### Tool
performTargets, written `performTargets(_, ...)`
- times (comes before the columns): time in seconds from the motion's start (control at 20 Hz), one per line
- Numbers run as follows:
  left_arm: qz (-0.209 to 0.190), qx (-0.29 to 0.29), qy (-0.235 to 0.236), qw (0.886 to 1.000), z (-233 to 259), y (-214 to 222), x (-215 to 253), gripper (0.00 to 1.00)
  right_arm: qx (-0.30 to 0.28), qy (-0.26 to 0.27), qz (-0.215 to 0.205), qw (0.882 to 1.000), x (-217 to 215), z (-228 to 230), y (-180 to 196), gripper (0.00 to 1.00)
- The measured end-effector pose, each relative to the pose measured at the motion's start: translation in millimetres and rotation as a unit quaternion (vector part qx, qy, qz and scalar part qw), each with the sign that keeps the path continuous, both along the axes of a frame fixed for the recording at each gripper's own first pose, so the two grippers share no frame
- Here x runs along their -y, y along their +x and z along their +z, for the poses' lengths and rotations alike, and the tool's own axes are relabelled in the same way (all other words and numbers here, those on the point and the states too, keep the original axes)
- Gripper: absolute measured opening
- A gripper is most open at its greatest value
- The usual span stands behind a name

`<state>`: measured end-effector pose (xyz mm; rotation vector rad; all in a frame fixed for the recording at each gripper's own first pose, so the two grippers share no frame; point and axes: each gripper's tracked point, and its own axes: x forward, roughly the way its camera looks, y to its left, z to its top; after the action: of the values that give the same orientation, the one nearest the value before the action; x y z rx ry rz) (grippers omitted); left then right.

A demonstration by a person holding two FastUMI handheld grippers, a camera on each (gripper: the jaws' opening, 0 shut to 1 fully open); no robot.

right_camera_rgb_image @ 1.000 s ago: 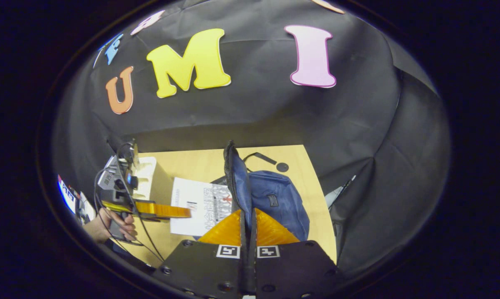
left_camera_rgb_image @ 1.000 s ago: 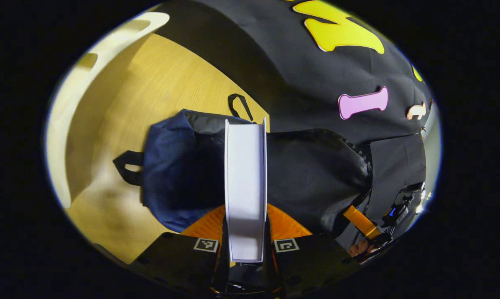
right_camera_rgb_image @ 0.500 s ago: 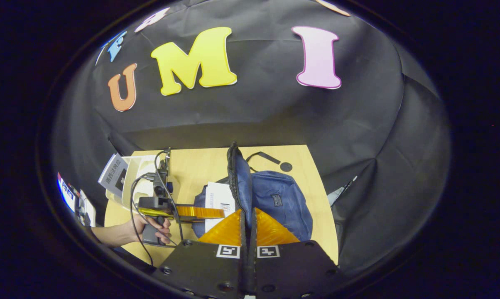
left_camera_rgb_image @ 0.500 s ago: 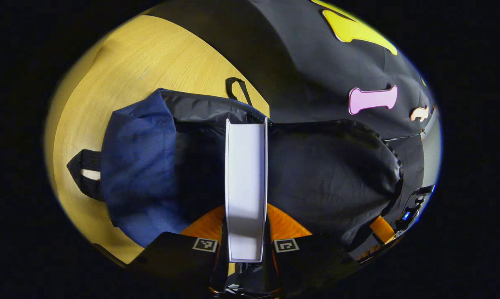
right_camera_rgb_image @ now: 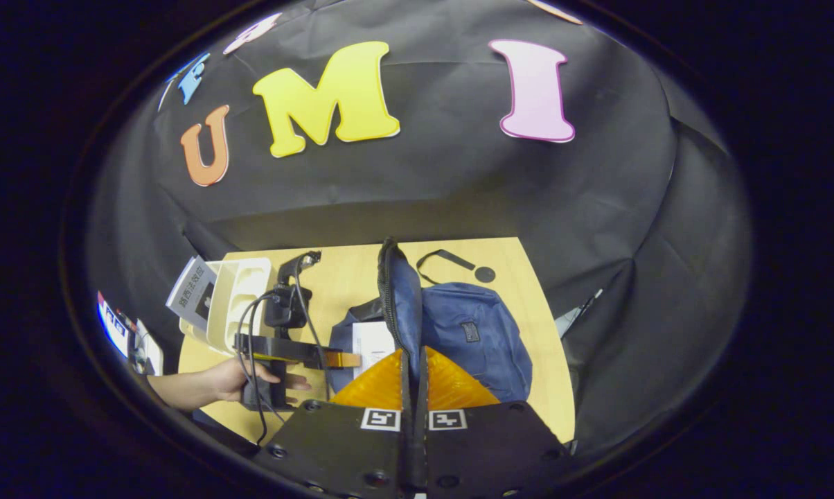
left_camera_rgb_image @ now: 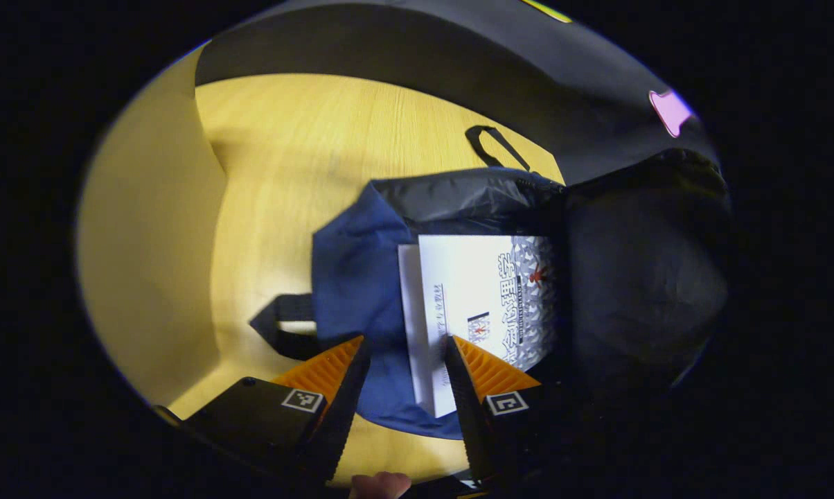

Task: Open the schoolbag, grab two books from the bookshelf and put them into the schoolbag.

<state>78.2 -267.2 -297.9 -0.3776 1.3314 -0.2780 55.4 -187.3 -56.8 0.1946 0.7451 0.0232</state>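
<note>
With the flap (right_camera_rgb_image: 393, 305) pinched up by the right gripper (right_camera_rgb_image: 412, 374), the bag (left_camera_rgb_image: 361, 291) lies open at the table's (left_camera_rgb_image: 306, 152) far edge. One book (left_camera_rgb_image: 479, 298) lies flat inside; the left gripper (left_camera_rgb_image: 403, 360) hangs over it, fingers spread, empty. Judging by that, the first book is in. Left to do: the second book (right_camera_rgb_image: 192, 294), beside the shelf (right_camera_rgb_image: 240, 301) at the table's left edge.

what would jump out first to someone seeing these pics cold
The white book lying flat inside the open blue schoolbag on the wooden table, just beyond the left tongs, which stand open. In the right gripper view, the right tongs are shut on the bag's raised flap.
</note>
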Motion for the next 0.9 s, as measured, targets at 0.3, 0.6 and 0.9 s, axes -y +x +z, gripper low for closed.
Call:
performTargets(0.3, 0.004, 0.193, 0.102, 0.976, 88, 37, -57, 0.78, 0.001, -0.003, 0.003, 1.0, -8, -3, 1, 0.0)
performTargets(0.6, 0.047, 0.316, 0.11, 0.941, 210, 34, -118, 0.81, 0.007, -0.01, 0.009, 1.0, -21, -8, -2, 0.0)
performTargets(0.9, 0.057, 0.358, 0.13, 0.923, 288, 14, -201, 0.98, 0.014, -0.006, 0.019, 1.0, -39, -10, -2, 0.0)
